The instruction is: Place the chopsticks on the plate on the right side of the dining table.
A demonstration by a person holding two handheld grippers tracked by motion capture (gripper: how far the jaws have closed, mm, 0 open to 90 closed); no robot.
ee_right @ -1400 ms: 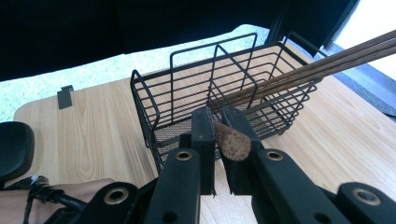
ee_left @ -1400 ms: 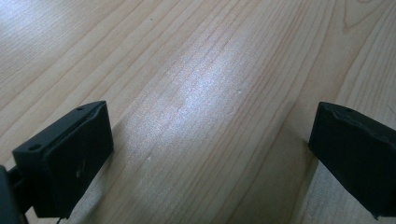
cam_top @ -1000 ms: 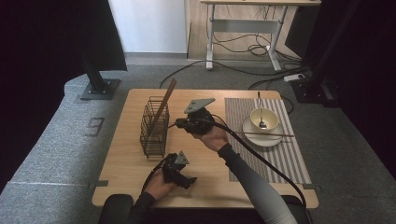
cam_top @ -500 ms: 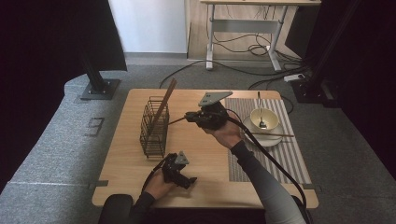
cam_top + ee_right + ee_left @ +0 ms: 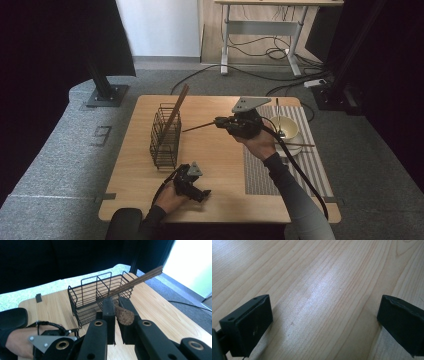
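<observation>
A black wire basket (image 5: 165, 136) stands on the left half of the wooden table (image 5: 220, 200), and several brown chopsticks (image 5: 177, 107) lean out of it. To its right, my right gripper (image 5: 220, 121) is shut on one thin brown stick (image 5: 200, 126) that points left at the basket, with its tip just short of the wire. In the right gripper view the jaws (image 5: 116, 307) clamp the stick's blunt end (image 5: 124, 315), with the basket (image 5: 100, 297) straight ahead. My left gripper (image 5: 200, 192) rests near the front edge, its fingers (image 5: 249, 325) wide apart over bare wood.
A cream bowl (image 5: 284, 127) with a utensil in it sits on a plate at the right, on a grey striped mat (image 5: 265, 172). Another stick (image 5: 300, 145) lies across the plate. The right gripper's cable trails over the mat.
My right gripper has moved to the right and slightly up, away from the basket, carrying the stick. The left gripper has stayed put.
</observation>
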